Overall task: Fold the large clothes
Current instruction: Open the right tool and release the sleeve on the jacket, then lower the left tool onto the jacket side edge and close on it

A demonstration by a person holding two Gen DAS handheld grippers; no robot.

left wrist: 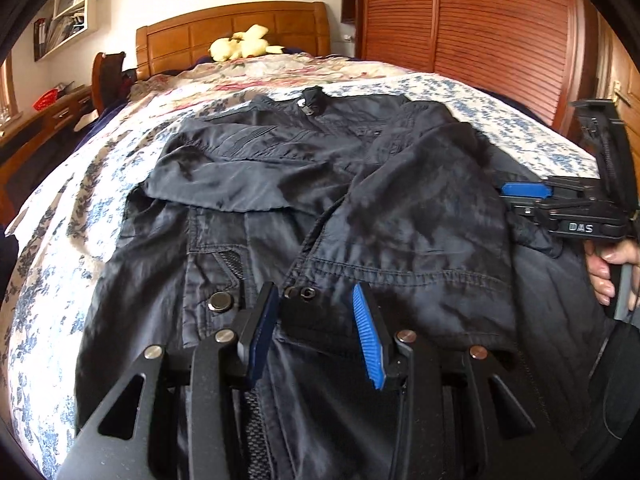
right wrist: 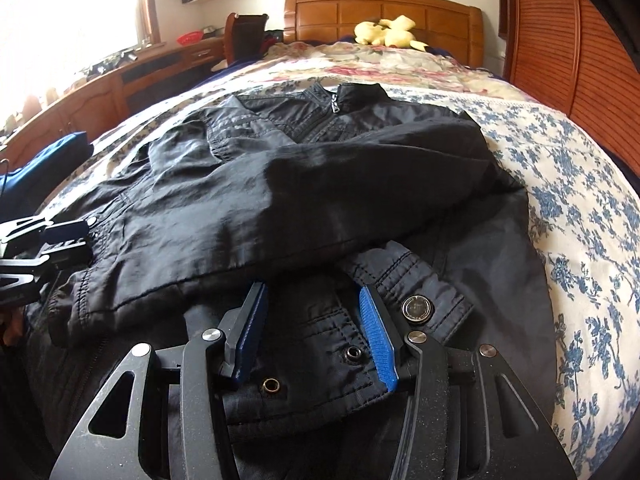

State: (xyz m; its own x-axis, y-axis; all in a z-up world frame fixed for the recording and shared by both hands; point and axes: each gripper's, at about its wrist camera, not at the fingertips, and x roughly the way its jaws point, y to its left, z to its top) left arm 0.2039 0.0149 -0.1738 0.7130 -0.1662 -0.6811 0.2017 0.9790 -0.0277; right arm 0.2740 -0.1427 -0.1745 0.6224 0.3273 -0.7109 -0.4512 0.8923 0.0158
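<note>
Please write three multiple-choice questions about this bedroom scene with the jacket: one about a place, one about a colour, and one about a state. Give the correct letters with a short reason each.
1. Where does the yellow plush toy lie?
A. At the head of the bed, by the wooden headboard
B. On the jacket
C. On the floor

2. What colour is the jacket?
A. Red
B. Dark, near black
C. White

3. How are the jacket's sleeves?
A. Spread out to both sides
B. Hanging off the bed
C. Folded across the jacket's front

Answers:
1 A: both views show it in front of the headboard, far from the jacket.
2 B: the fabric is dark against the blue floral bedspread.
3 C: both sleeves lie over the body. The left gripper and right gripper hover with jaws open at the hem.
</note>
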